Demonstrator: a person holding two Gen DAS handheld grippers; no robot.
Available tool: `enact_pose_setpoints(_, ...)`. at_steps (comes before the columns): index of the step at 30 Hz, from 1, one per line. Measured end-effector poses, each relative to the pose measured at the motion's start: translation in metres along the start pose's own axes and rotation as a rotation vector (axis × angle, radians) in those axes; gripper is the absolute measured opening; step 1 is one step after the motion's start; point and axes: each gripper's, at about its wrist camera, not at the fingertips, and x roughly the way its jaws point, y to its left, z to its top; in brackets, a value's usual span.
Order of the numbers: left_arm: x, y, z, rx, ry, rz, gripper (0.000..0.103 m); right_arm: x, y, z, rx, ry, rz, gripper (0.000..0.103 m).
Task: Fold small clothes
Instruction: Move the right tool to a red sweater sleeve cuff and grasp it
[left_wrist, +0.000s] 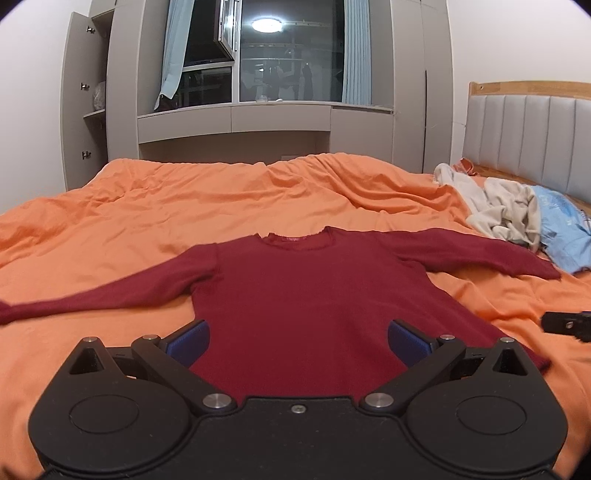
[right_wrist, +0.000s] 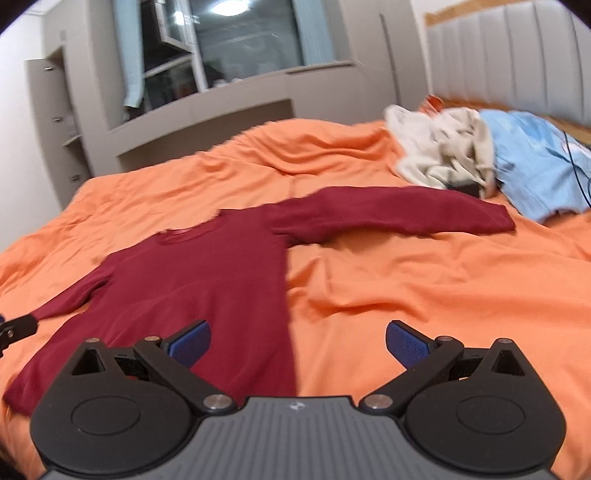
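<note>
Both grippers spread wide over red top, nothing clamped.

Left gripper w/ blue pads apart, above lower body of dark red long-sleeve top, which lies flat on orange duvet, sleeves out to both sides, collar toward window. Right gripper also apart, straddling top's right side edge: one pad over fabric, other over bare duvet. Open duvet to right of that edge & beyond collar. Right cuff ends near beige clothes pile & light blue cloth by headboard.
</note>
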Motion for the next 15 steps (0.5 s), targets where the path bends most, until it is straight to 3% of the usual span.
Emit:
enact_pose_setpoints(5, 0.048, 0.002, 0.023, 0.031, 0.032, 0.041, 0.102, 0.029, -0.011, 0.027, -0.030, -0.024, -0.076, 0.103)
enact_pose_setpoints(15, 0.125, 0.010, 0.043, 0.038, 0.112, 0.054, 0.103, 0.077, -0.021, 0.054, -0.057, -0.023, -0.141, 0.103)
